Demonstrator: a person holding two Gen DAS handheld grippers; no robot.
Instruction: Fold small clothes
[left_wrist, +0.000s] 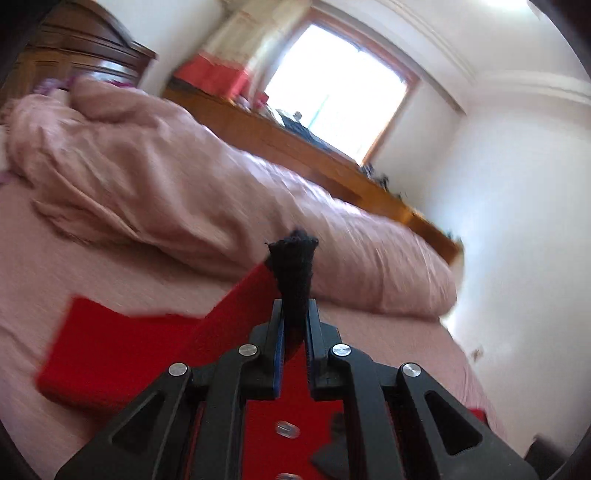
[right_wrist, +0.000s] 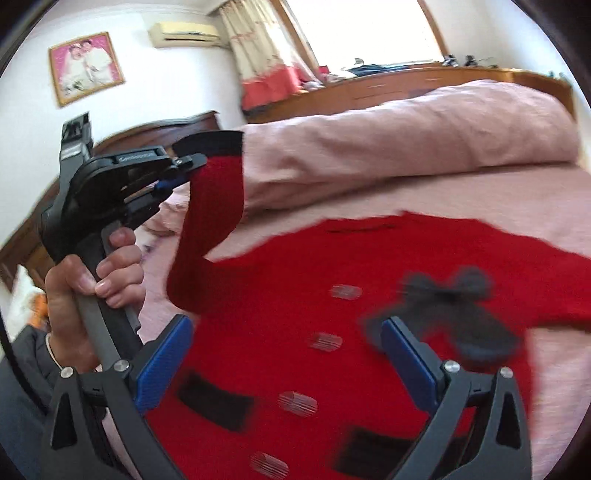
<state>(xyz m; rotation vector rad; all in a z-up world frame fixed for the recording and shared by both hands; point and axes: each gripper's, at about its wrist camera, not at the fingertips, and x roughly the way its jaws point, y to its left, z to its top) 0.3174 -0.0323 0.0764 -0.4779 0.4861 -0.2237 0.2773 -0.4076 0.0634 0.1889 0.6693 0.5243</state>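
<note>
On the left of the right wrist view, a hand (right_wrist: 92, 295) gripped the handle of the left gripper (right_wrist: 194, 164), whose tongs were pressed together on the black cuff (right_wrist: 208, 142) of a red sleeve (right_wrist: 210, 218). The sleeve hung from that pinch, lifted clear of the pink bedsheet (right_wrist: 480, 199) and draped down toward the body of the red cardigan (right_wrist: 295, 295). The left wrist view showed the same pinch from behind: the cuff (left_wrist: 293, 266) stood up between the closed blue pads (left_wrist: 279, 354), with the rest of the red knit trailing below.

Further right, the cardigan lay front-up on the bed, its clear buttons (right_wrist: 297, 404) in a row and a black bow (right_wrist: 454, 295) near the neckline. A rumpled pink duvet (right_wrist: 406, 129) was bunched behind it. The right gripper (right_wrist: 288, 362) hovered over the cardigan's chest with its tongs spread wide and nothing between them.

The step in hand appeared to be folding the sleeve inward. The next move likely called for carrying the cuff across the chest and laying it flat, with the free gripper steadying the body.
</note>
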